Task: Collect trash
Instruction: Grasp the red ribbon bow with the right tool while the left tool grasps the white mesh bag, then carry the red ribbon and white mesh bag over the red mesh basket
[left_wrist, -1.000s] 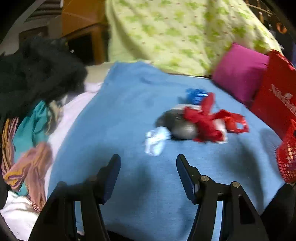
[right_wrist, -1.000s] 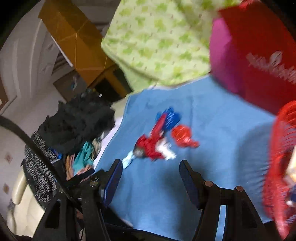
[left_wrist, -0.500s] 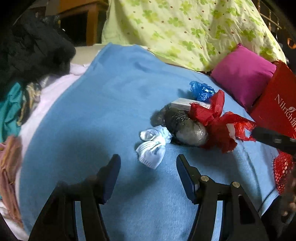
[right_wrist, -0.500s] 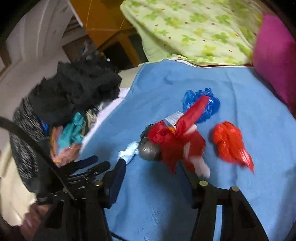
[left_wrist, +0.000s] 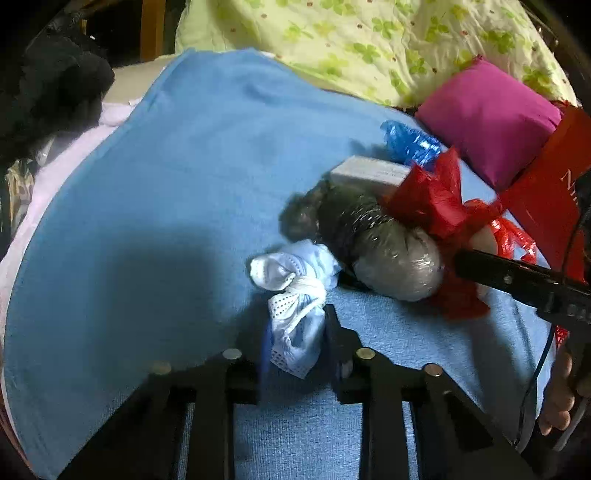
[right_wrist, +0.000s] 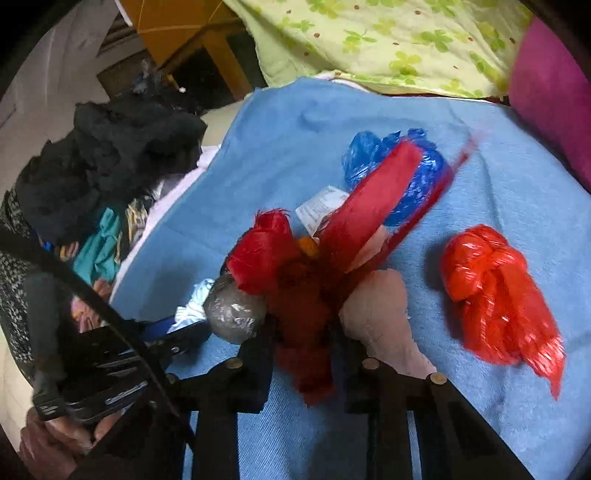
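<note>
While the left wrist view is looking down on a blue blanket (left_wrist: 155, 206), the left gripper (left_wrist: 295, 332) is closing its jaws on a knotted white face mask (left_wrist: 295, 295), which is sitting between the two fingers with the pads against it. Just beyond the mask, a grey plastic-wrapped bundle (left_wrist: 388, 254) is lying on the blanket, touching a red plastic bag (left_wrist: 432, 199). Behind them a small white box (left_wrist: 369, 171) and a blue plastic bag (left_wrist: 410, 142) are lying near a magenta pillow (left_wrist: 487, 114). A green clover-print quilt (left_wrist: 369, 40) is filling the far edge.

Turning to the right wrist view, the right gripper (right_wrist: 306, 347) is pinched narrow on the red plastic bag (right_wrist: 295, 280), whose crumpled body is sitting between the fingers. An orange-red plastic bag (right_wrist: 491, 291) is lying apart on the right side. A pile of dark clothes (right_wrist: 110, 162) is lying beside the blanket on the left.
</note>
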